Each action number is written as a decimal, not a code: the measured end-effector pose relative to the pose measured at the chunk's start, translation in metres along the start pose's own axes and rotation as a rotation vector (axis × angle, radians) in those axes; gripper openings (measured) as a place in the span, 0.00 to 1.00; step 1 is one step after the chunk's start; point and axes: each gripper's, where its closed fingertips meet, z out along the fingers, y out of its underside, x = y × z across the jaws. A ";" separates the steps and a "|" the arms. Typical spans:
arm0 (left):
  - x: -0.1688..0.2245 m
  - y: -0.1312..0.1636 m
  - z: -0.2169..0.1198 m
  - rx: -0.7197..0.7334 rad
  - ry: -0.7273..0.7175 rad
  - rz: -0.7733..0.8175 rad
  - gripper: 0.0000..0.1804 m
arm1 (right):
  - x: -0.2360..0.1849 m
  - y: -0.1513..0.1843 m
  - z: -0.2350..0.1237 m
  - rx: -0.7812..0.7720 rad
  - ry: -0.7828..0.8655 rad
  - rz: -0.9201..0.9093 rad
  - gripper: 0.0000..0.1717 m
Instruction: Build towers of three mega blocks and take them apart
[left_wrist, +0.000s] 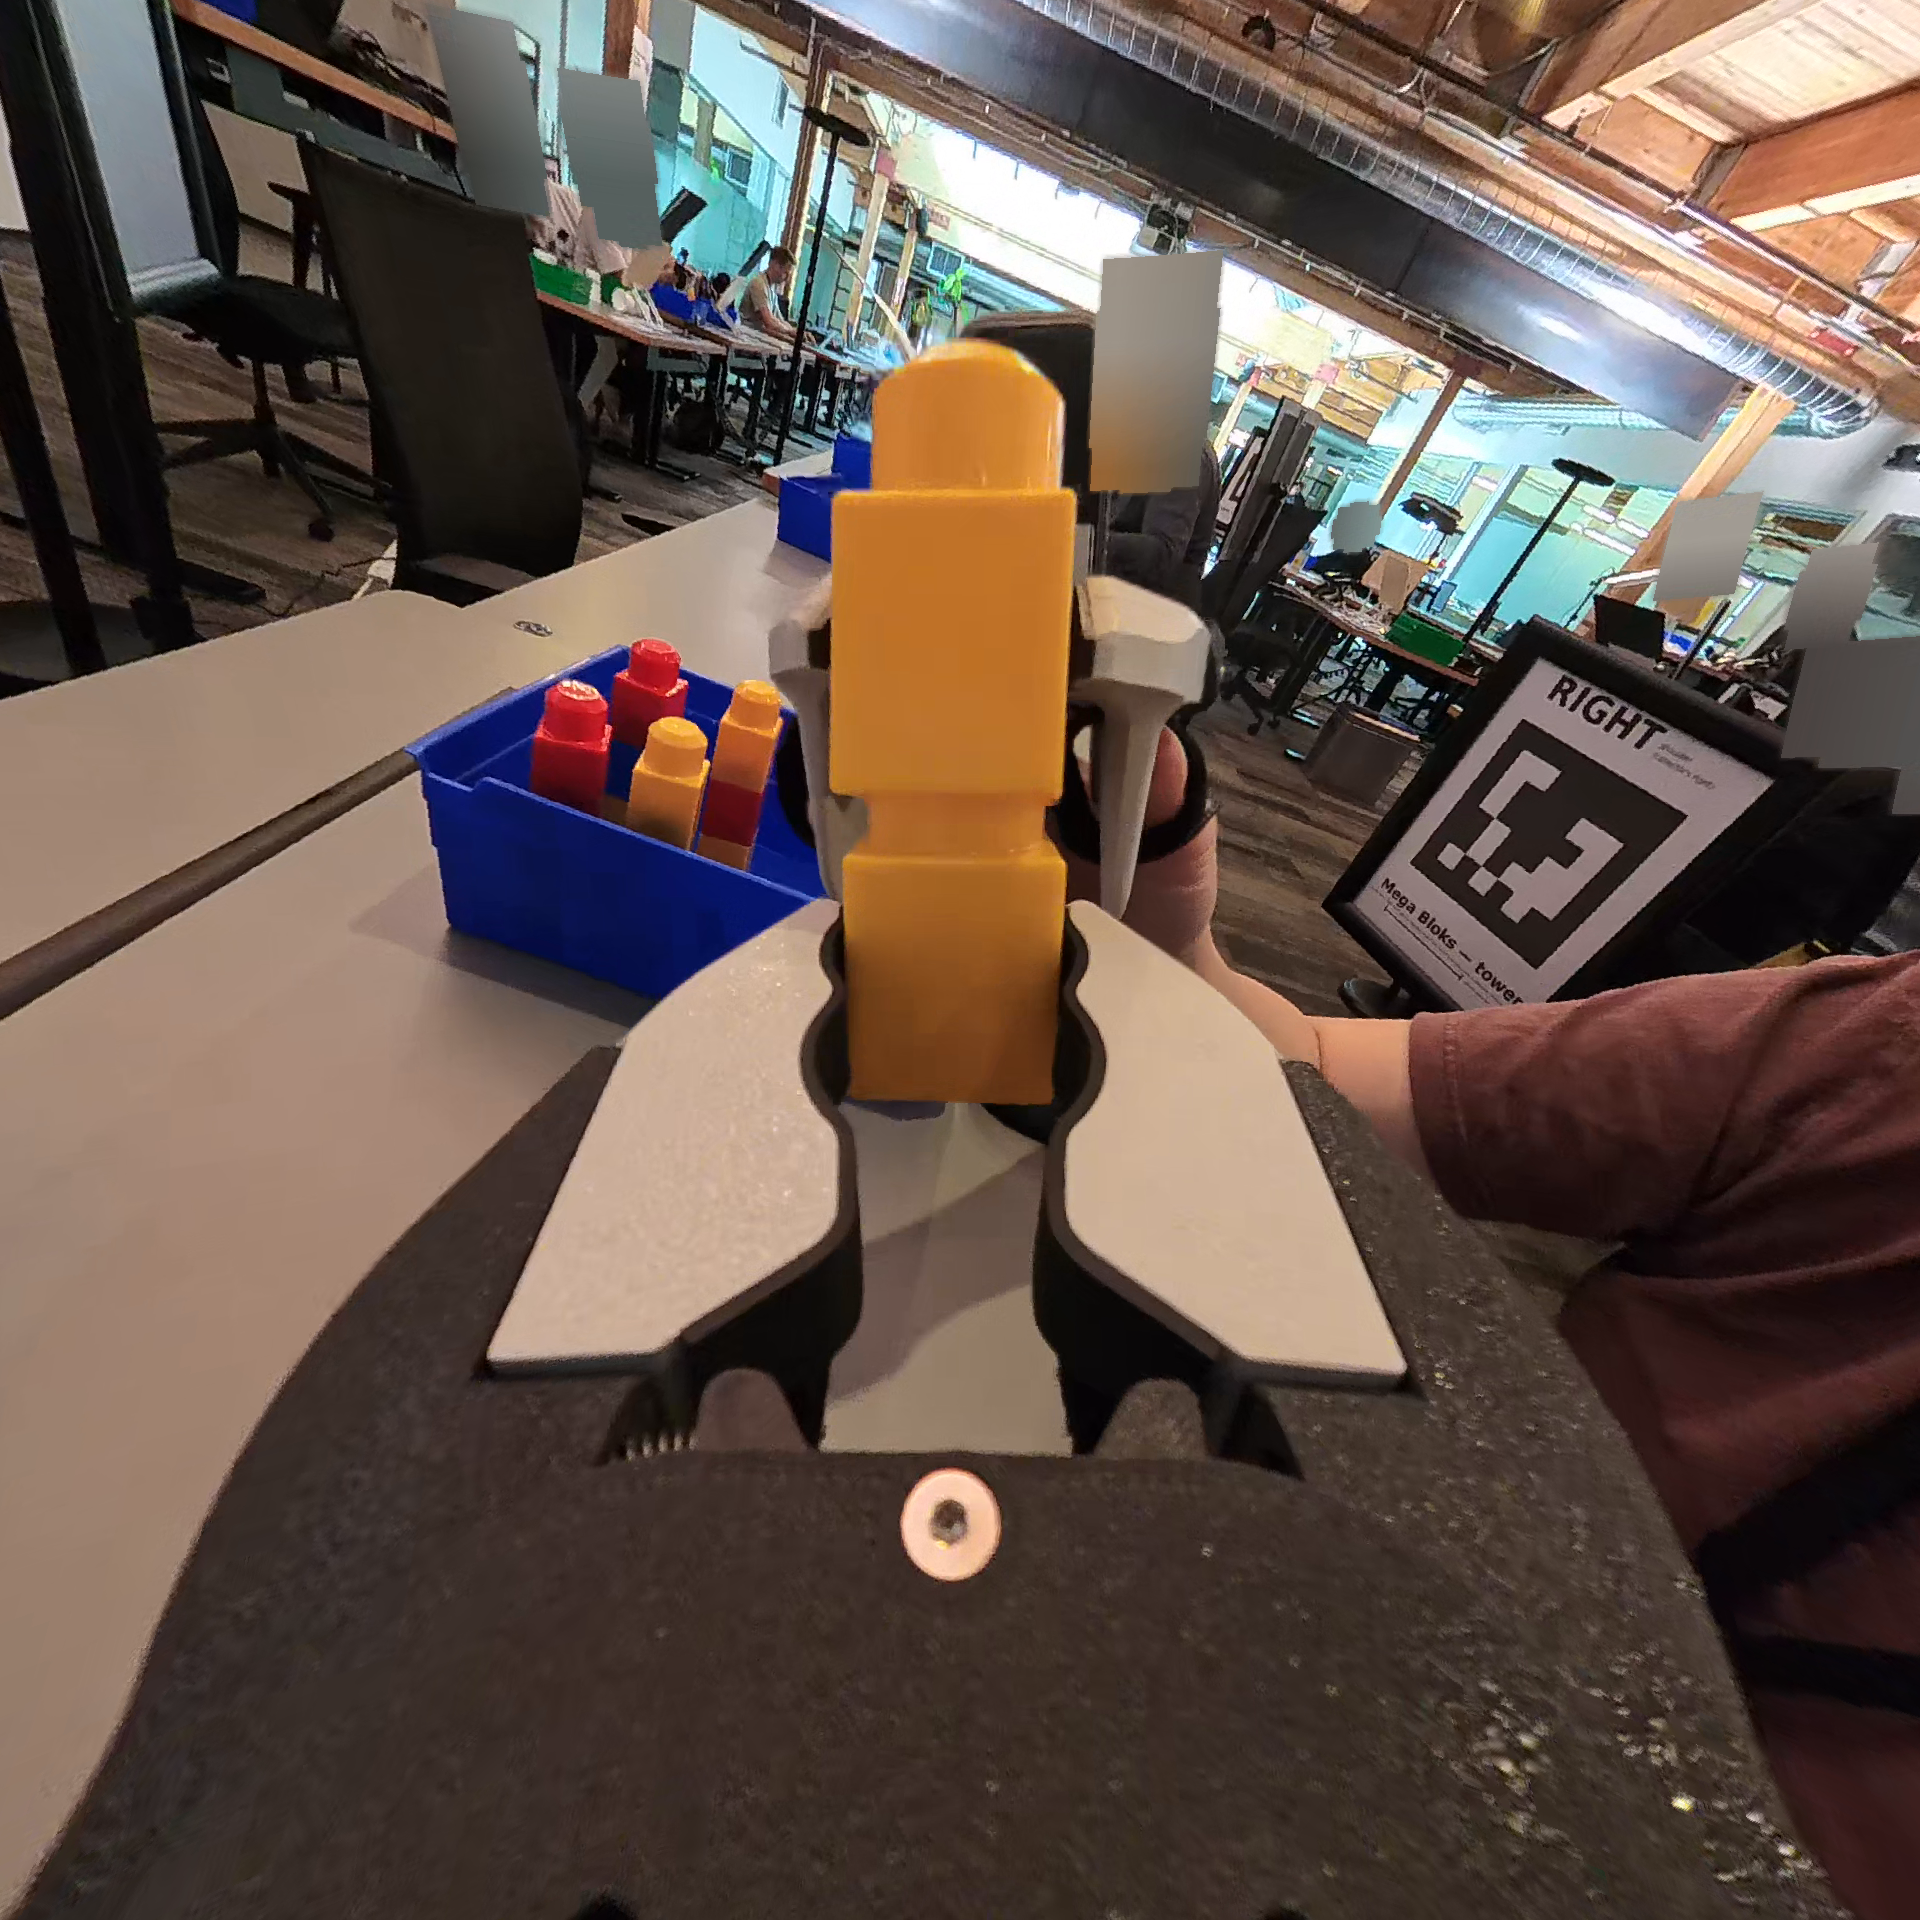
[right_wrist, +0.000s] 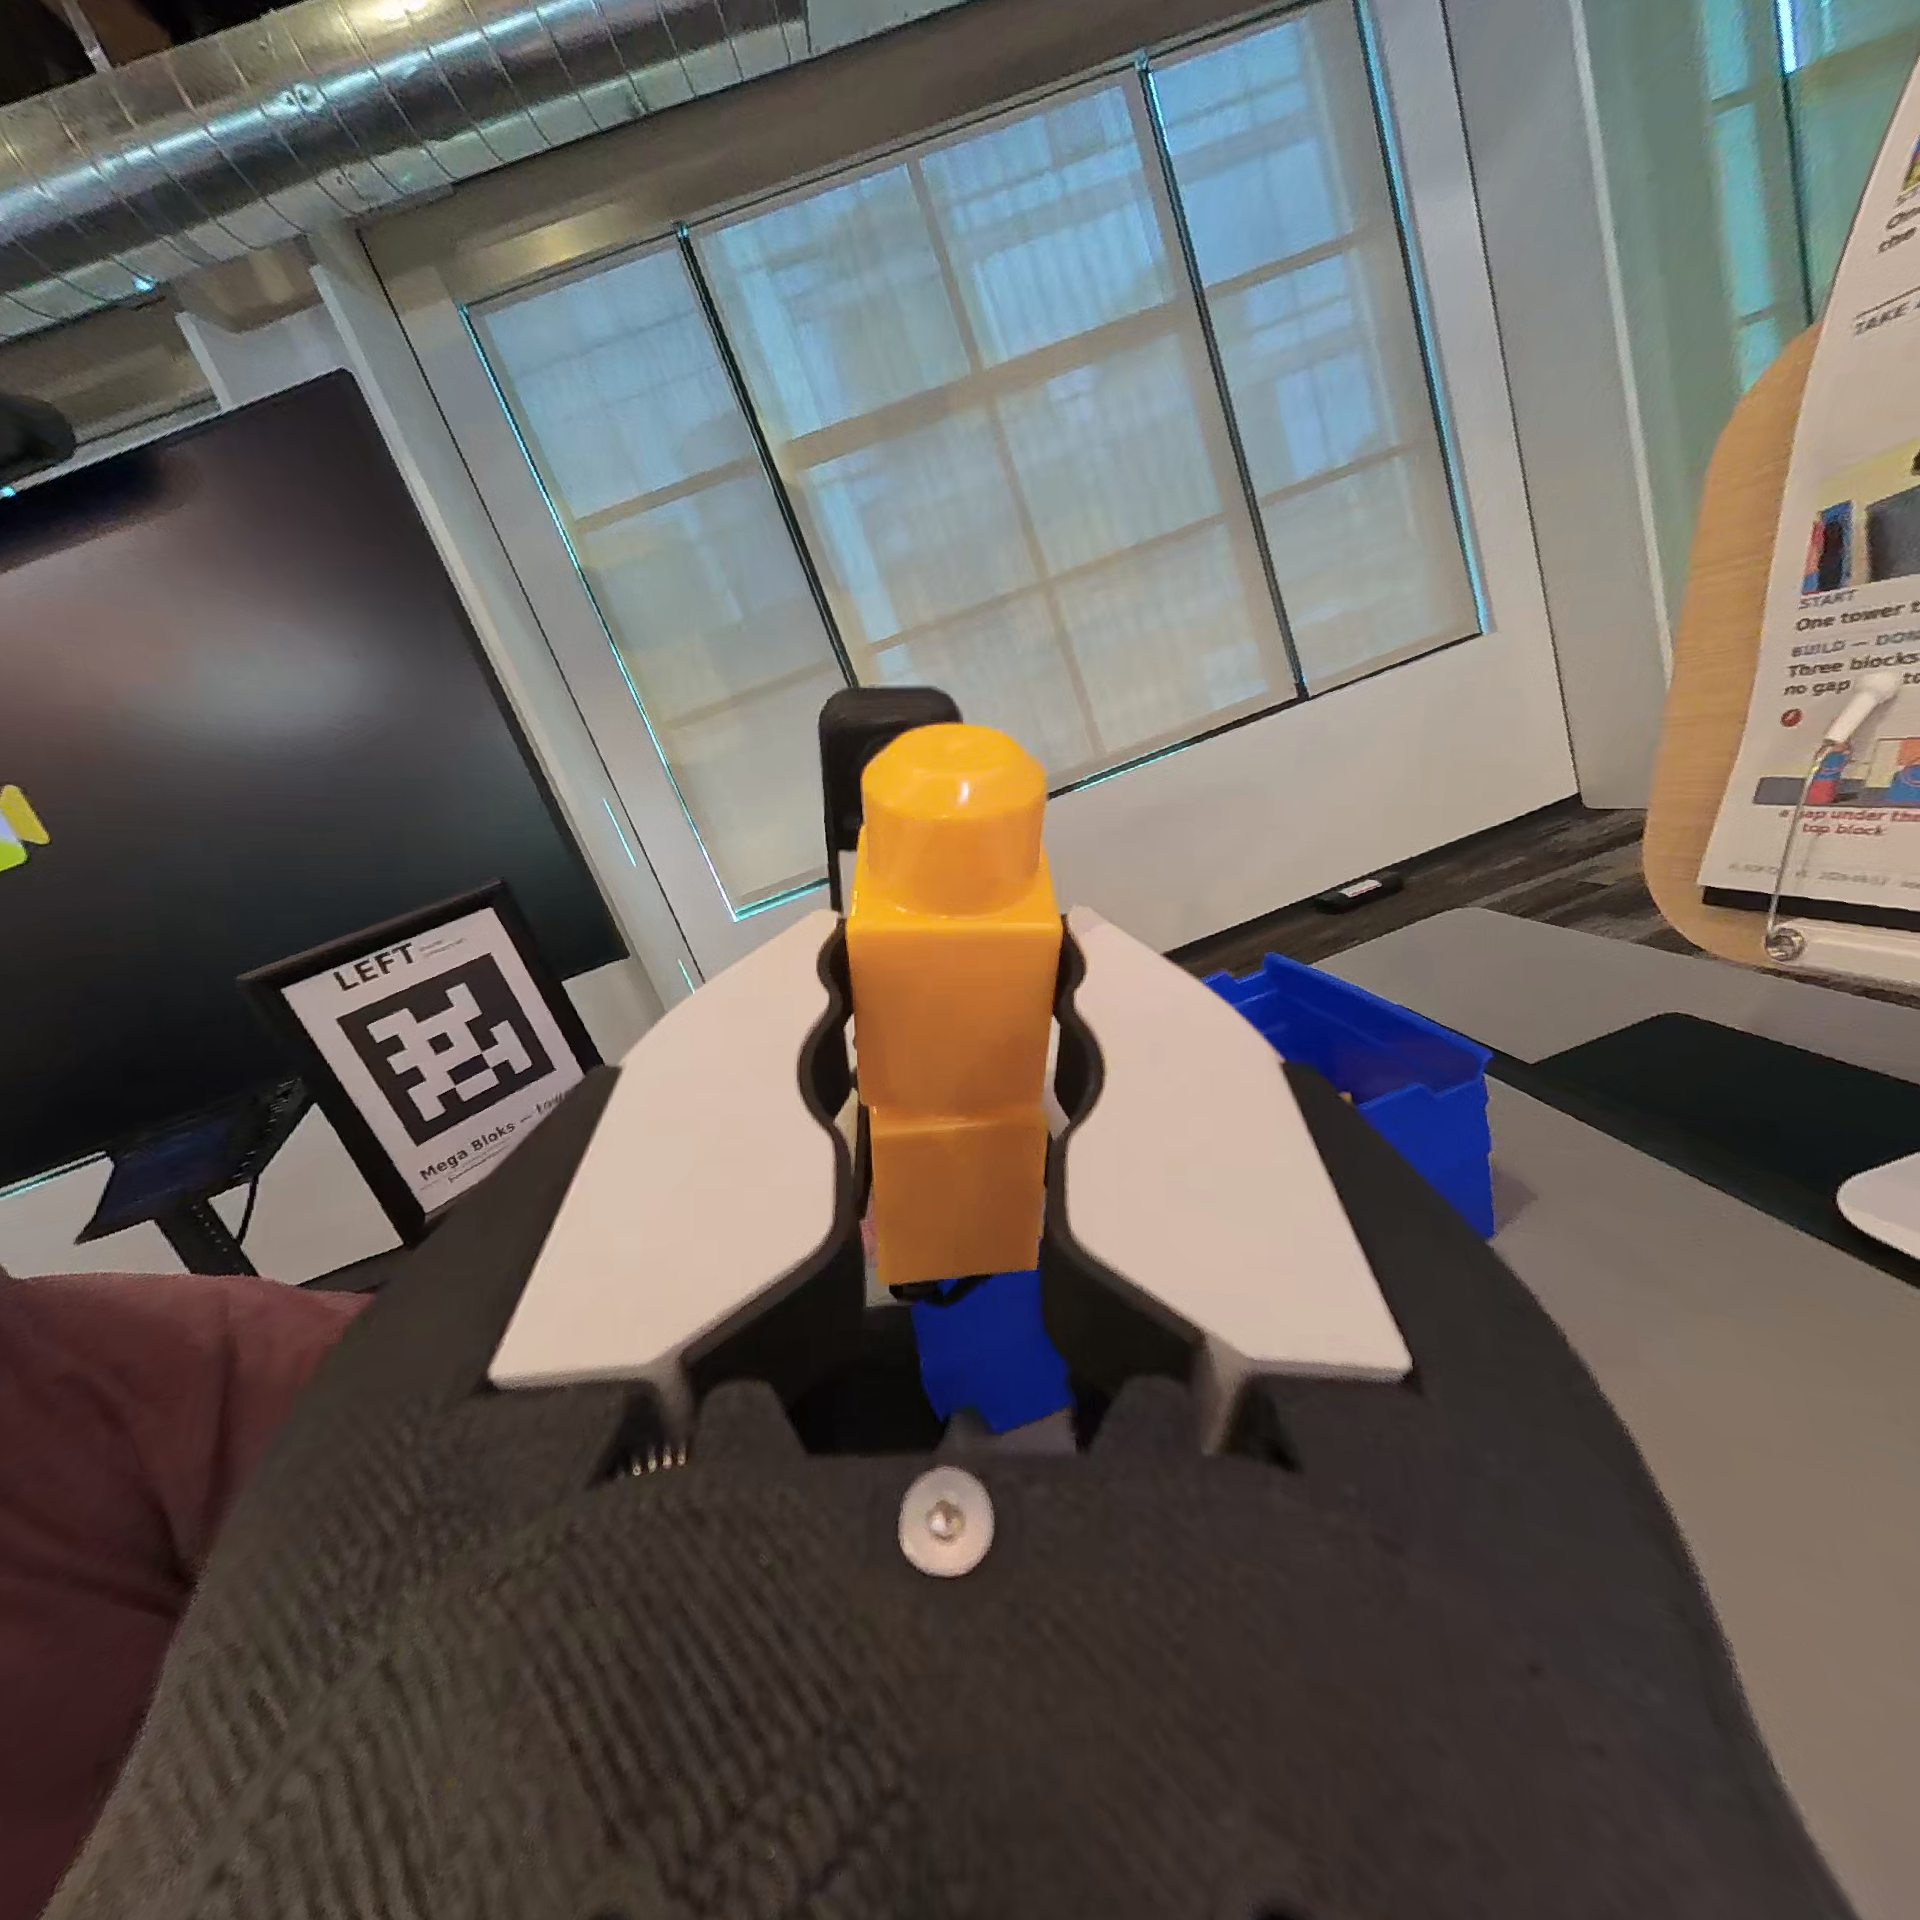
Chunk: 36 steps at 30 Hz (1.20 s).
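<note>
Left wrist view: left gripper (left_wrist: 951, 997) clamps the lower yellow block (left_wrist: 951, 977), right gripper (left_wrist: 971, 717) the upper (left_wrist: 951, 644); bin (left_wrist: 582, 883) holds finished towers (left_wrist: 665, 758); separation or seating unfinished.

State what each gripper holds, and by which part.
Left gripper clamps the lower yellow block by its sides; right gripper clamps the upper yellow block by its sides. A blue block hangs beneath.
</note>
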 end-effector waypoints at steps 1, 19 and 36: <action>0.000 0.002 0.000 -0.017 -0.002 -0.007 0.20 | 0.001 0.002 -0.001 -0.024 -0.002 -0.005 0.22; 0.014 0.019 0.004 -0.182 0.031 0.046 0.20 | -0.017 0.032 -0.016 -0.404 -0.104 -0.045 0.22; 0.009 0.025 0.004 -0.206 0.030 0.029 0.20 | -0.010 0.036 -0.014 -0.423 -0.036 -0.041 0.22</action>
